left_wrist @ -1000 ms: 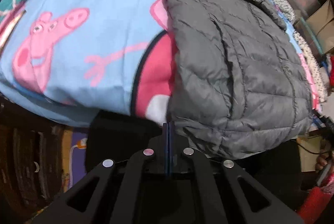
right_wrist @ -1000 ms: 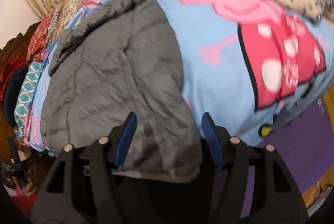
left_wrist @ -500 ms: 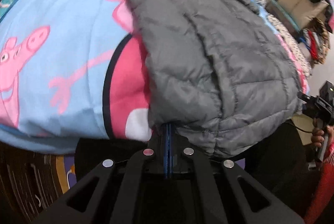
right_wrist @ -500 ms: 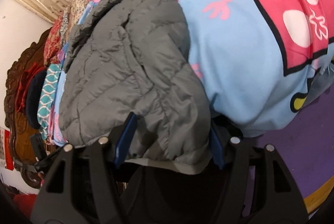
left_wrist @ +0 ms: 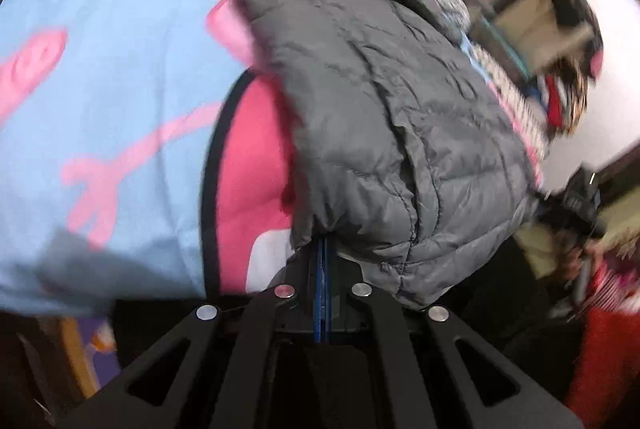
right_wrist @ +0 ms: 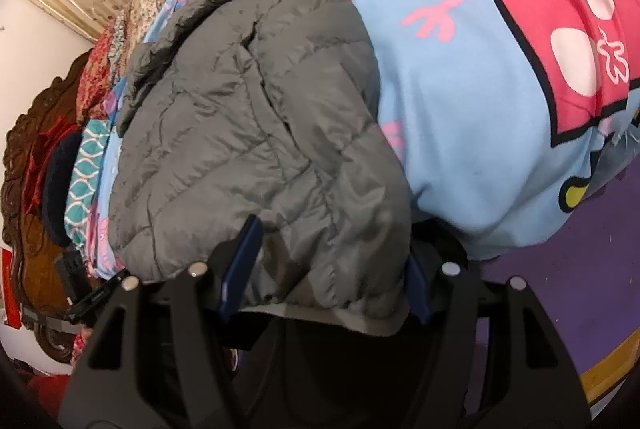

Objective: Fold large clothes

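Grey quilted puffer jacket (left_wrist: pixel 384 117) lies on a bed, on top of a light-blue bedspread printed with pink cartoon pigs (left_wrist: pixel 120 77), its hem hanging over the near edge of the bed. In the right wrist view the jacket (right_wrist: pixel 248 133) occupies the left part of the bedspread (right_wrist: pixel 460 109), with its collar end pointing away from the camera.

Left gripper (left_wrist: pixel 322 249): the two blue fingers (left_wrist: pixel 319 281) are pressed flat together, fully clenched. Their tips reach the underside of the jacket's hem at its left corner. Whether any fabric is pinched between them cannot be told, because the hem covers the tips and this view is blurred.

Right gripper (right_wrist: pixel 332 261): the fingers (right_wrist: pixel 240 261) stand apart, one on each side of the jacket's hem at its right corner. The bulk of the padded hem fills the space between them, and both blue pads lie against the fabric, so the gripper is grasping the hem across a wide fold.

Surroundings: a carved dark wooden headboard (right_wrist: pixel 28 165) stands at the left of the right wrist view, with a teal patterned cloth (right_wrist: pixel 86 165) beside the jacket. A purple floor mat (right_wrist: pixel 560 289) lies below the bed edge.
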Demonstrator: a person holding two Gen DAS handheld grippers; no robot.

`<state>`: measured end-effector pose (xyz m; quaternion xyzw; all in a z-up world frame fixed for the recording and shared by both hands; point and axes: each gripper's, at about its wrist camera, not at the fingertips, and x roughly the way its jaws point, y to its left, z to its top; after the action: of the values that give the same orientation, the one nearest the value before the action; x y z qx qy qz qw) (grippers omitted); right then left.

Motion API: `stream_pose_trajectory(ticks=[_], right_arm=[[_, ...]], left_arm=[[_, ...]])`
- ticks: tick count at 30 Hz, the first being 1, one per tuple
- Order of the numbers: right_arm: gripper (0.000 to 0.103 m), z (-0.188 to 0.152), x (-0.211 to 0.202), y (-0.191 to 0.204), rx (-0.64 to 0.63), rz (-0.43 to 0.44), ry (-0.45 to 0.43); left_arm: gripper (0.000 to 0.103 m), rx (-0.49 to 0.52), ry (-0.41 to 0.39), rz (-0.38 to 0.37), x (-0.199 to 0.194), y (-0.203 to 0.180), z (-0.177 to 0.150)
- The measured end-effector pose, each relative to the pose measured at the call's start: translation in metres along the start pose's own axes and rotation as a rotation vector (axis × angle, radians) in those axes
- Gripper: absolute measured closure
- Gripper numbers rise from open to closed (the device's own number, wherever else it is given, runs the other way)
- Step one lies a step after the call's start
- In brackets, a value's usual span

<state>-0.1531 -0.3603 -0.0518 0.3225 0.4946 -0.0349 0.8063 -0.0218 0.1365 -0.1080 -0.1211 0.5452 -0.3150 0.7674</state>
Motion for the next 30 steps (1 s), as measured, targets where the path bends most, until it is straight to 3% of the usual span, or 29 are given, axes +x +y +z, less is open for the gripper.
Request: stream_pose_trajectory(ticks=[2, 5, 7, 9, 11, 14, 19, 22, 27, 30], right_arm=[[0.041, -0.001, 0.001, 0.002, 0.001, -0.007, 0.001], [0.041, 0.0, 0.002, 0.004, -0.002, -0.014, 0.004], [0.041, -0.001, 0.002, 0.006, -0.002, -0.017, 0.006], [0.041, -0.001, 0.001, 0.007, -0.005, -0.017, 0.006], [0.041, -0.002, 0.002, 0.006, -0.007, -0.013, 0.006], [0.041, -0.001, 0.003, 0.006, -0.009, -0.006, 0.007], [0.041, -0.001, 0.003, 0.005, -0.007, 0.003, 0.005], [0.041, -0.004, 0.002, 0.005, -0.01, 0.008, -0.001], [0.041, -0.006, 0.003, 0.004, -0.012, 0.018, -0.003], [0.041, -0.007, 0.003, 0.005, -0.019, 0.017, -0.002]], left_arm=[[0.103, -0.069, 0.008, 0.007, 0.001, 0.005, -0.005], [0.103, -0.023, 0.038, 0.132, 0.011, -0.007, -0.016], [0.103, -0.025, 0.066, 0.122, 0.015, -0.011, -0.022], [0.096, -0.052, 0.021, 0.091, 0.005, -0.017, -0.025], [0.071, -0.067, -0.067, 0.055, -0.013, -0.024, -0.026], [0.045, -0.071, -0.147, 0.0, -0.028, -0.03, -0.025], [0.044, 0.044, -0.097, 0.029, -0.011, -0.047, -0.01], [0.044, 0.064, -0.063, 0.03, 0.0, -0.043, -0.001], [0.042, 0.067, -0.058, -0.004, 0.003, -0.032, -0.004], [0.042, 0.087, -0.003, -0.083, 0.004, -0.034, -0.01]])
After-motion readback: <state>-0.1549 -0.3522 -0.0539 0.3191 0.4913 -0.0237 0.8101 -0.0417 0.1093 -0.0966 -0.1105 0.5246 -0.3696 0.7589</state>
